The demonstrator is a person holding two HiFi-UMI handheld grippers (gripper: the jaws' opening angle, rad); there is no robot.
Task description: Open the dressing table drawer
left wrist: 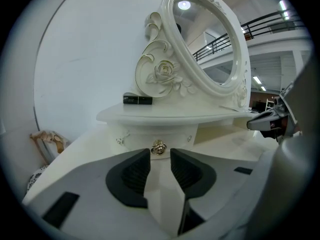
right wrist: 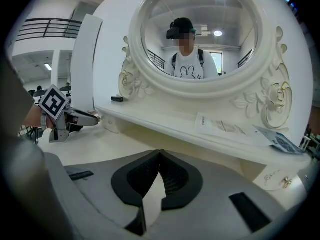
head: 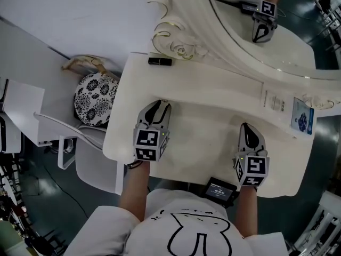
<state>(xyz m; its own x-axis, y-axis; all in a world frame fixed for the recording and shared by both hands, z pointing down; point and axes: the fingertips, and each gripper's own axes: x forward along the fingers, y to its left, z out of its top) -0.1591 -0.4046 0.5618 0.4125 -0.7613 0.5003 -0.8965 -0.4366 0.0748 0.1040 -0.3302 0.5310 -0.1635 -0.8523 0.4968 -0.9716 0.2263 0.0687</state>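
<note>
Drawer (left wrist: 142,136): small, white, set under the left end of the raised shelf (left wrist: 170,115) at the far side of the counter (head: 202,137), front facing the person, fully closed. Knob (left wrist: 159,147): gold, round, at the middle of the drawer front. Left claw (left wrist: 160,158): jaws apart, pointed at the drawer front, the knob showing in the gap just past the tips, pads not on it; whether the tips touch the drawer front cannot be told; in the head view this claw (head: 160,106) lies over the left part of the counter. Right claw (right wrist: 159,156): jaws closed tip to tip with nothing between them, over the right part of the counter (head: 248,128), well apart from the drawer, aimed at the shelf edge. Shelf holdings: a black tube (left wrist: 137,99) lying on its side at the left end, above the drawer; a white leaflet (head: 273,100) and a blue-printed card (head: 302,116) lying flat at the right end. Second knob (right wrist: 286,182): gold, under the right end of the shelf. Mirror (head: 256,31): oval, in a cream carved frame with a rose ornament (left wrist: 162,71) at its lower left, standing on the shelf at the far side. Stool (head: 95,98): round seat in black-and-white floral print, on the floor left of the counter.
</note>
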